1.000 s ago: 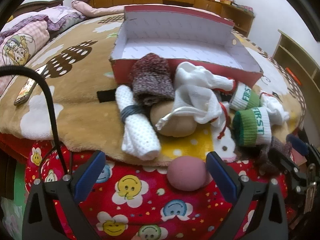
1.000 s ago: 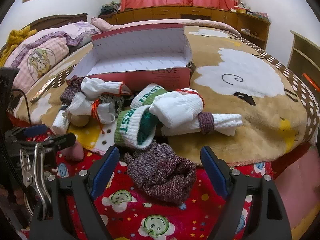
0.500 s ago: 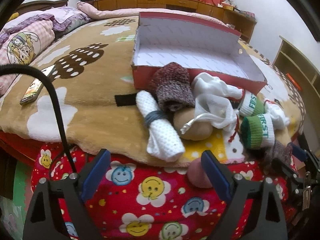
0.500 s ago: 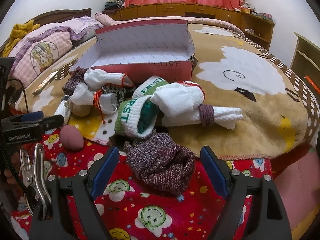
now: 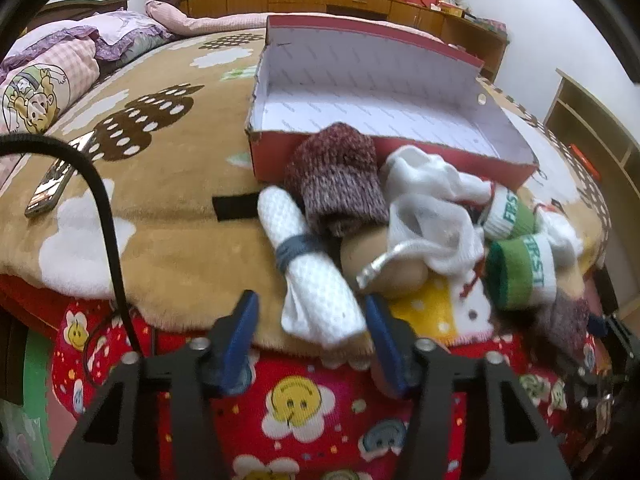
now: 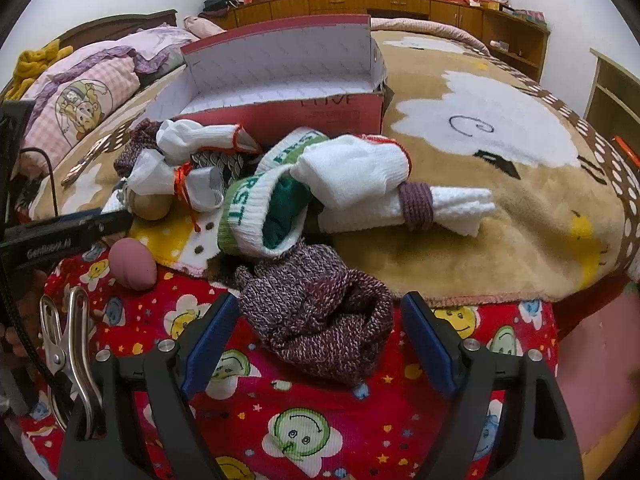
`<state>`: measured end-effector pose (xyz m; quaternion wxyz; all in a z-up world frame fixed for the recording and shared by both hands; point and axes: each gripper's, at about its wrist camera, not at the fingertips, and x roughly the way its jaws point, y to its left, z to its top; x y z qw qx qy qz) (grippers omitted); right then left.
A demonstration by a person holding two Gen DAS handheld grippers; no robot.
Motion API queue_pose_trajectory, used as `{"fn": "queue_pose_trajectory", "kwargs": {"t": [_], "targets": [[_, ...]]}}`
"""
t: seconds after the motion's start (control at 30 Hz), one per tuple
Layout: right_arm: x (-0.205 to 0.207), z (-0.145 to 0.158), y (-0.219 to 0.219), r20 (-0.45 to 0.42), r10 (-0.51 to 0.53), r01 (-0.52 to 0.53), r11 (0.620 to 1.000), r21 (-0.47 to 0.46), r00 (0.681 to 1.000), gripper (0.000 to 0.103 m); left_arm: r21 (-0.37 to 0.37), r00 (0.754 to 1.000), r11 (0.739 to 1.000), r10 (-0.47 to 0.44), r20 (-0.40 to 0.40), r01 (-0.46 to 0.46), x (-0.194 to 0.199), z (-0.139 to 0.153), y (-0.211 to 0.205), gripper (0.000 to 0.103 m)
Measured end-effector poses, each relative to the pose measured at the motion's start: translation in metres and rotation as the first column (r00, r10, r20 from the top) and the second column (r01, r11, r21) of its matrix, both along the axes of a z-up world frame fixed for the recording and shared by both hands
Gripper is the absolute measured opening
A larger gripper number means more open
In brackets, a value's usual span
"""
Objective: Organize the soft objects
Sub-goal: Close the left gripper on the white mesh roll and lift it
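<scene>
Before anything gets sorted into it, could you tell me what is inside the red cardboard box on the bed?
The red cardboard box shows only its bare white lining; nothing lies on the visible floor. Its near wall and the maroon knitted sock leaning against it hide the front strip of the floor.

Red box (image 5: 394,160) w/ white lined interior. Maroon-white marled knit sock (image 5: 338,184); white waffle roll (image 5: 316,276) w/ grey band. Green-white cuff (image 5: 524,272), green lettering. Tan blanket (image 5: 160,208), brown dotted patches; red sheet (image 5: 296,412) w/ smiley flowers. Pink egg (image 6: 132,264).
</scene>
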<state>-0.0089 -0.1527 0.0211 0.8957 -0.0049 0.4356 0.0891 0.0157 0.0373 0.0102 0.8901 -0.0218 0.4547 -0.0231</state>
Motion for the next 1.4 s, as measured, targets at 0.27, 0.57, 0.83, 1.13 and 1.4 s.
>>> {"fn": "queue_pose_trajectory", "kwargs": {"t": [0.27,0.57,0.83,1.13,1.4], "targets": [[0.007,-0.013,-0.002,-0.051,0.000,0.001,1.000,0.018,0.999,0.085,-0.009,1.000,1.000,-0.005,-0.020,0.005,0.011,-0.008,0.006,0.035],[0.011,-0.020,-0.002,-0.070,-0.004,0.004,1.000,0.012,0.998,0.084,-0.007,0.999,1.000,-0.004,-0.034,0.004,0.026,-0.019,0.005,0.039],[0.010,-0.016,0.001,-0.058,-0.009,0.008,1.000,-0.020,0.998,0.064,0.006,1.000,1.000,-0.009,-0.021,0.009,0.022,-0.016,0.002,0.032],[0.003,-0.009,0.009,-0.031,0.018,-0.019,1.000,-0.018,0.999,0.045,0.004,1.000,1.000,-0.021,-0.007,0.021,0.006,-0.009,0.004,0.024],[-0.005,0.004,0.014,0.022,0.059,-0.058,0.998,-0.023,0.998,0.042,-0.021,1.000,1.000,-0.016,0.009,0.016,-0.007,0.002,0.010,0.024]]}}
